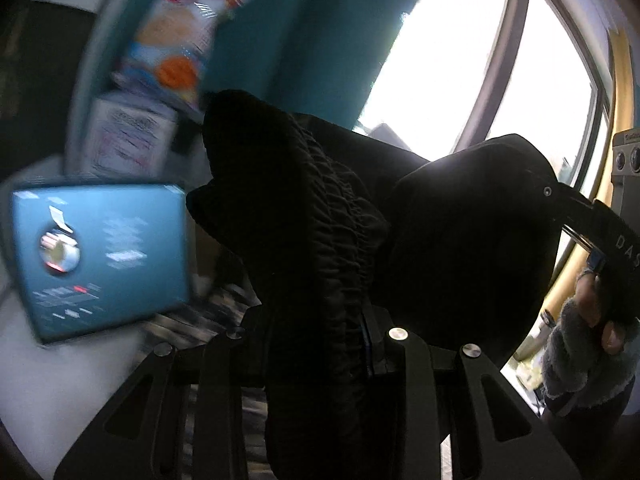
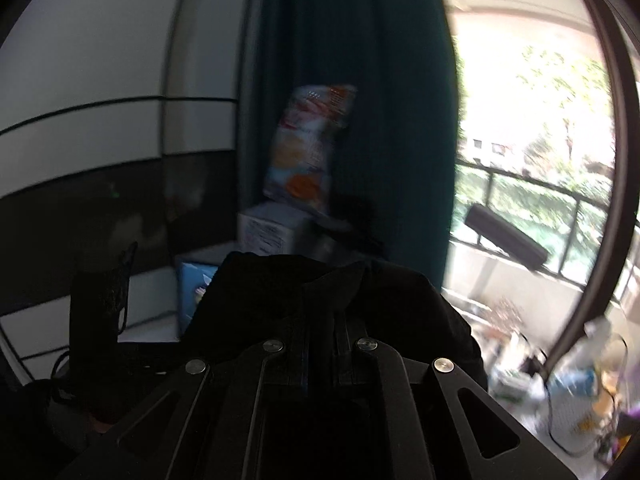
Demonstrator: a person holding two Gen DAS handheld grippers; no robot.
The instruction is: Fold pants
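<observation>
Left wrist view: black pants, matte knit with a gathered, ribbed elastic waistband, rise bunched between the fingers of the left tool. The jaws stand partly apart and pinch the thick waistband. The fabric drapes rightward in a smooth dark fold to the right tool, whose black body enters from the right edge, gripped by a hand in a grey fuzzy sleeve. A blurred teal box sits lower left on a white surface, a white carton and an orange-and-white bag stacked behind it against a teal curtain. The bright window is washed out.

Right wrist view: the pants mound over the right tool, hiding its fingertips; the jaws are nearly together, clamped on a thin layer of cloth. The left tool's dark body stands at lower left, hard to make out. Curtain, bag and carton lie ahead. A balcony railing shows beyond the glass; blurred clutter fills the lower right.
</observation>
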